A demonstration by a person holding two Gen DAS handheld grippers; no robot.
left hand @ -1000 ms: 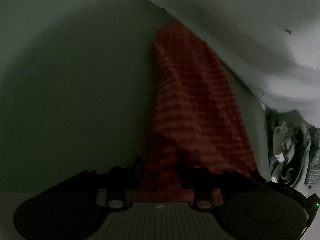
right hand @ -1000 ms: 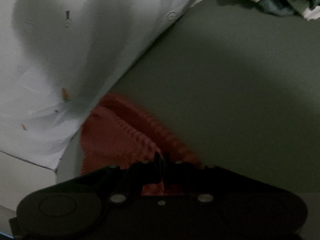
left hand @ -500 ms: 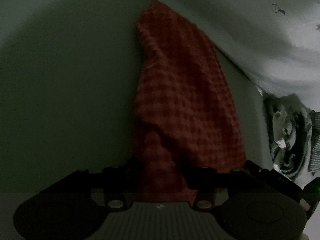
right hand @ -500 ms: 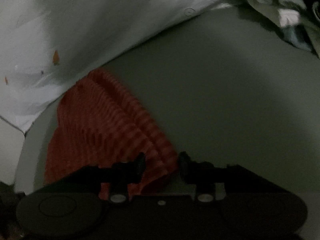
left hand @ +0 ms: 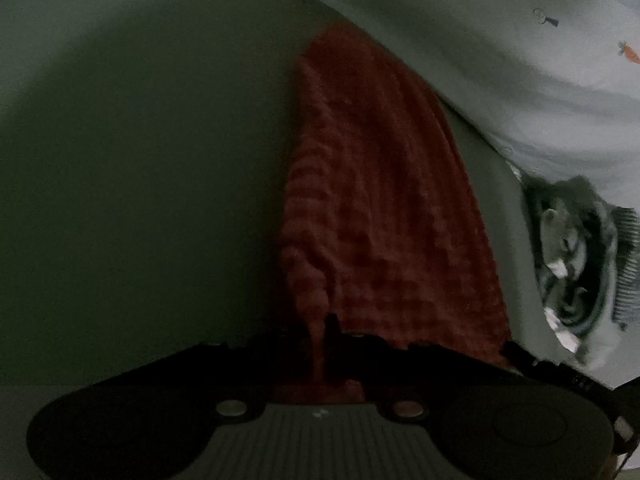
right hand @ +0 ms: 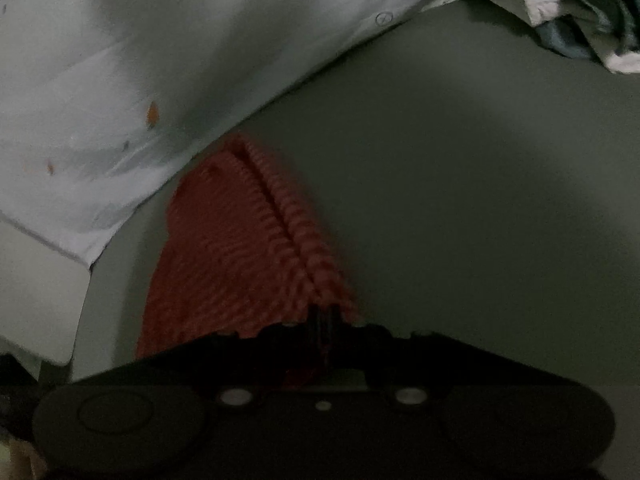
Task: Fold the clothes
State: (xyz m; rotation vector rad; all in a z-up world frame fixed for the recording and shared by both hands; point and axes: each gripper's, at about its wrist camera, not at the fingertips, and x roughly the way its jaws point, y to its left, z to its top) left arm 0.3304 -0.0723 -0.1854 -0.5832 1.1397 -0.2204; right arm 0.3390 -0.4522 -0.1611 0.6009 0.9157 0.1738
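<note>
Running from bottom centre toward the upper middle of both wrist views, the red checked cloth [left hand: 384, 208] lies lengthwise ahead on the grey surface [left hand: 140, 180], left gripper [left hand: 319, 330] and right gripper [right hand: 325, 314] each pinching its near edge.

The red cloth [left hand: 384, 208] looks a nubbly, matt checked weave; the table [left hand: 140, 160] smooth and matt; the white sheet [right hand: 120, 60] at eleven o'clock, perhaps cotton.
</note>
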